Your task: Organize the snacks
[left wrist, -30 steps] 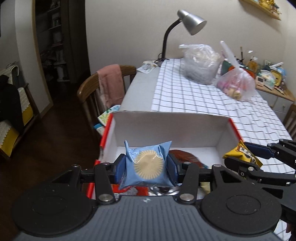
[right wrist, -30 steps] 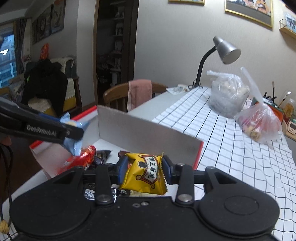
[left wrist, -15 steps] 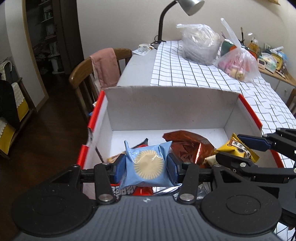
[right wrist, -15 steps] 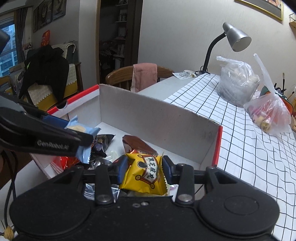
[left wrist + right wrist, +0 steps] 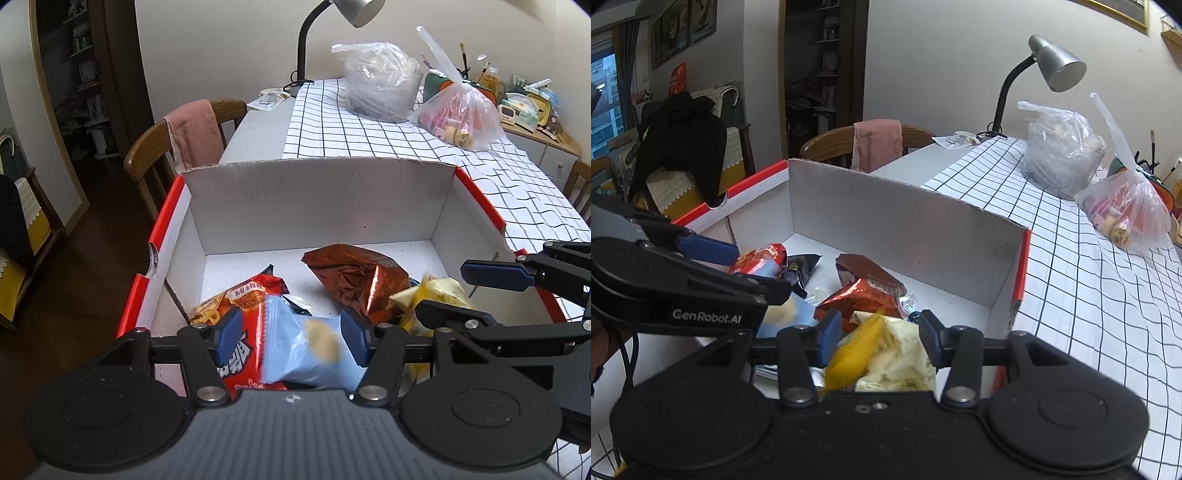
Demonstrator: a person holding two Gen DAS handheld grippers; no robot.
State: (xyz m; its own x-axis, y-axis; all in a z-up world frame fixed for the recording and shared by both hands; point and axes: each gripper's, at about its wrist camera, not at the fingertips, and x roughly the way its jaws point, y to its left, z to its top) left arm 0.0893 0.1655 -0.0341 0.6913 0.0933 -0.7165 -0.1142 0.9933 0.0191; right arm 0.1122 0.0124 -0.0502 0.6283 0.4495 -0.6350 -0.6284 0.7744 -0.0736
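Cardboard white box (image 5: 317, 206) holds several snack packets; two grippers, left gripper (image 5: 291, 338) and right gripper (image 5: 879, 338), have just been opening, one pale blue packet (image 5: 306, 350) and one yellow packet (image 5: 882, 356) loose between their jaws.

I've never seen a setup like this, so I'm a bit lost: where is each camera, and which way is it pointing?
Left wrist view: sits on the left gripper, looks forward and down into the box; its fingers flank a tumbling blue packet, the right gripper alongside.
Right wrist view: sits on the right gripper, same direction; a yellow packet falls between its fingers, the left gripper alongside.
Shared: box, brown packet, lamp, checked tablecloth.
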